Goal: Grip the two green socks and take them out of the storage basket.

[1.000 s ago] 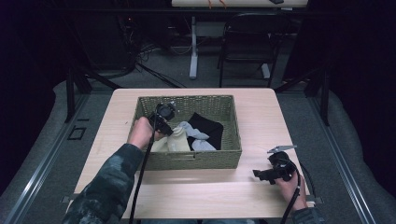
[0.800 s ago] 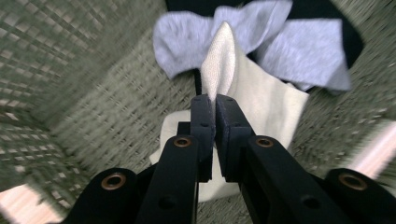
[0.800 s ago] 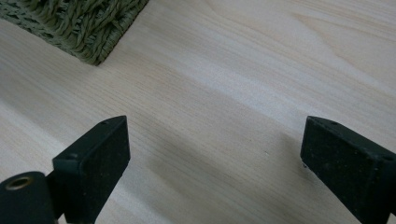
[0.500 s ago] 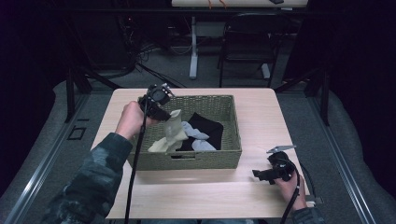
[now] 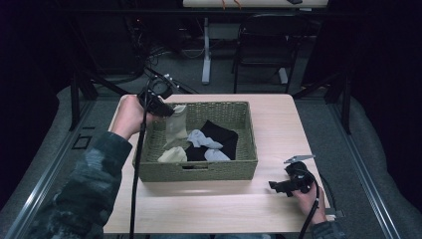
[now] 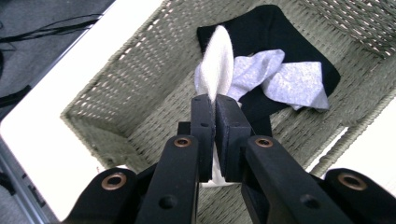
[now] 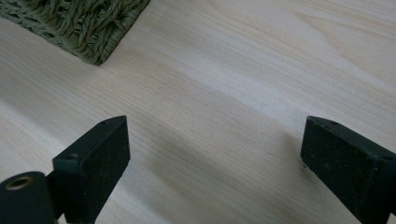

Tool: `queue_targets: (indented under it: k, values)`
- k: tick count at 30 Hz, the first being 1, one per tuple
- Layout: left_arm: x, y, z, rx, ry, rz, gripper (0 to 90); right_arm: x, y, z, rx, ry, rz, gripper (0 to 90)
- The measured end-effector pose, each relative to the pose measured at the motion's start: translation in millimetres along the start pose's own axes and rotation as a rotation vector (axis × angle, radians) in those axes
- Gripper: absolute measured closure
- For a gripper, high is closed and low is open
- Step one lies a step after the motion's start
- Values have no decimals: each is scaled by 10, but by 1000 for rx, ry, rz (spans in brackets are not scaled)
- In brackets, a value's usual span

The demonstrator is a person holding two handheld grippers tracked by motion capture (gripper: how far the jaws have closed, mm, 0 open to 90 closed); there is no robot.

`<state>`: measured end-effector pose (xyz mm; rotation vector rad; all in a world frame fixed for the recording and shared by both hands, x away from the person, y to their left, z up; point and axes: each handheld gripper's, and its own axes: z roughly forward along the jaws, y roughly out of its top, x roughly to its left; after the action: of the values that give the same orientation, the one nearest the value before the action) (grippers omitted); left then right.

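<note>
Toward the upper left of the high view, the left tool [image 5: 166, 110] is raised over the far-left corner of the woven basket [image 5: 199, 170], its jaws pressed together on a cream sock [image 5: 176, 125] that hangs down from them with its lower end reaching into the basket. From the left gripper view the same cream sock [image 6: 218, 65] is pinched between the closed jaws, dangling above a black garment [image 6: 266, 28] and a pale grey sock [image 6: 289, 79] lying on the basket floor. A second cream piece [image 5: 173, 155] lies near the front-left of the basket.

The step in hand looks like lifting one sock out of the basket. Next, the sock must clear the rim fully and travel to bare desk [image 5: 278, 124], kept pinched until it is laid down.

At the lower right of the high view, the right tool [image 5: 276, 186] rests low on the desk with its jaws spread wide and nothing between them.

Compared with half a second ago, the left tool has risen a little and the sock hangs straighter and freer of the pile; the right tool has not moved.
</note>
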<state>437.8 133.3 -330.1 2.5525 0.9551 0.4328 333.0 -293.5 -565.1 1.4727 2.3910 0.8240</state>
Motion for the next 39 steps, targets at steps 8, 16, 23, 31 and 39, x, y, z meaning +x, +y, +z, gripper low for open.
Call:
queue_targets:
  k: [8, 16, 23, 31, 39]
  values:
    - [114, -5, -150, -8, 29, -19, 865, 3, 2, -2, 6, 3, 4, 76]
    - [246, -10, -376, -31, 76, -54, 865, 2, 1, 1, 2, 2, 1, 76]
    - [406, -55, -629, -66, 116, -93, 865, -1, -1, 1, 2, 1, 1, 76]
    - [604, -264, -871, -92, 175, -156, 865, 1, 0, 1, 3, 1, 0, 76]
    - [805, -567, -1004, -80, 221, -223, 865, 6, 4, 8, 8, 4, -1, 76]
